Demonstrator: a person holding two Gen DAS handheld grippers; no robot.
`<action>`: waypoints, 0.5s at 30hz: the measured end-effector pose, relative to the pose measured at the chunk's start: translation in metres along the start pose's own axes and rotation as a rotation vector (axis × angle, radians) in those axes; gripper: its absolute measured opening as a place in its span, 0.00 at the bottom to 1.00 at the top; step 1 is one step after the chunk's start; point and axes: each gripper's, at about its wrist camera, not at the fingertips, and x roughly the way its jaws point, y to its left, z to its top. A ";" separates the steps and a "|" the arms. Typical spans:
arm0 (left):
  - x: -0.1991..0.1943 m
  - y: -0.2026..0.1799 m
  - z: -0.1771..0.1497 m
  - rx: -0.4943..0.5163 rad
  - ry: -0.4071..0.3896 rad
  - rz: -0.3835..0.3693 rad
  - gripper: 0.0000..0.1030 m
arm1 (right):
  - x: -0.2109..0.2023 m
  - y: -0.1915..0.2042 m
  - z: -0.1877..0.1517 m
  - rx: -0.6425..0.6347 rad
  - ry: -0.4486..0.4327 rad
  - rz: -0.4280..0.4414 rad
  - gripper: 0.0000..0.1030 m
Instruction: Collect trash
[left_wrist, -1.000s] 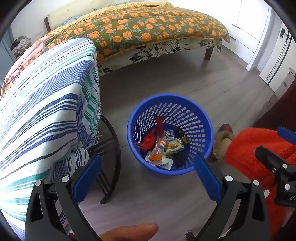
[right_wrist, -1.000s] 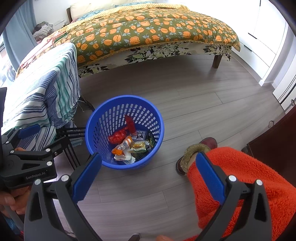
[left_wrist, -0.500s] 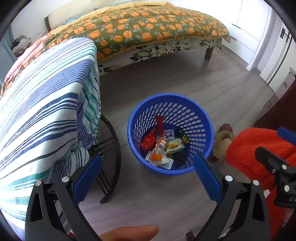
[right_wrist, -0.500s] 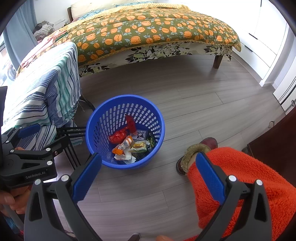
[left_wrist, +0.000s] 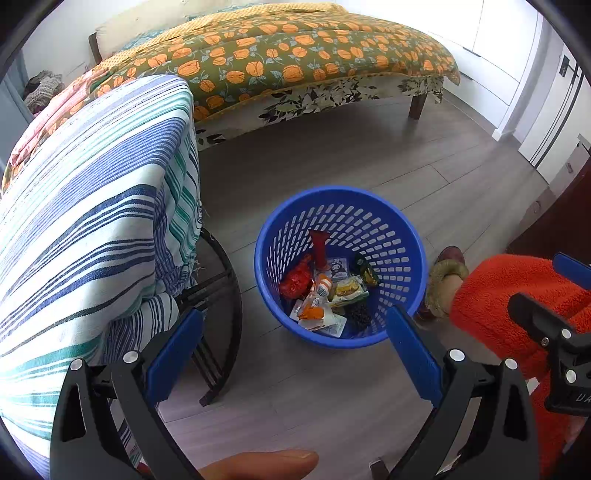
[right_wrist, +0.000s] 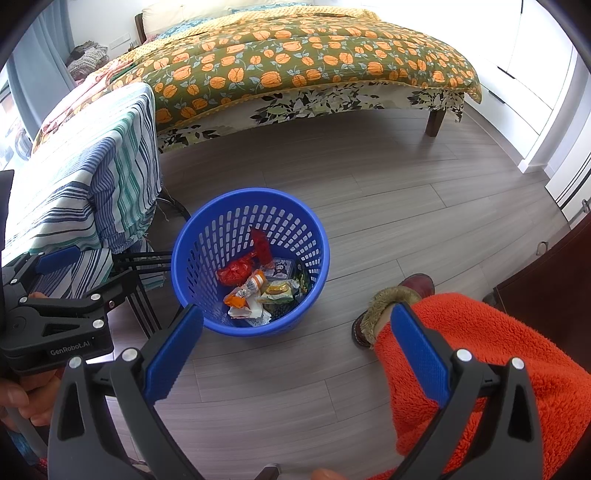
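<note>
A blue perforated basket (left_wrist: 402, 236) stands on the grey wood floor; it also shows in the right wrist view (right_wrist: 207, 236). It holds several wrappers (left_wrist: 321, 295), among them a red bag (right_wrist: 234, 271) and an upright red packet (right_wrist: 262, 245). My left gripper (left_wrist: 293, 343) is open and empty, above the floor just in front of the basket. My right gripper (right_wrist: 295, 338) is open and empty, to the right of the left one, also in front of the basket. The left gripper's body shows in the right wrist view (right_wrist: 55, 306).
A small table draped in a striped cloth (left_wrist: 92, 206) with black metal legs (left_wrist: 221, 295) stands left of the basket. A bed with an orange floral cover (right_wrist: 295, 62) fills the back. The person's orange fleece leg (right_wrist: 480, 362) and boot (right_wrist: 413, 288) are at right.
Almost nothing: both views shift very slightly and the basket sits in nearly the same place. Both grippers stay open and empty.
</note>
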 end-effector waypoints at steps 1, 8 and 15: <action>0.000 0.000 0.000 0.000 0.000 0.000 0.95 | 0.000 0.000 0.000 0.000 0.000 0.000 0.95; 0.000 0.001 0.000 0.000 0.000 0.000 0.95 | 0.000 0.001 0.000 -0.001 0.000 0.000 0.95; 0.000 0.001 0.000 0.000 0.001 0.000 0.95 | 0.000 0.001 0.000 -0.003 0.001 0.002 0.95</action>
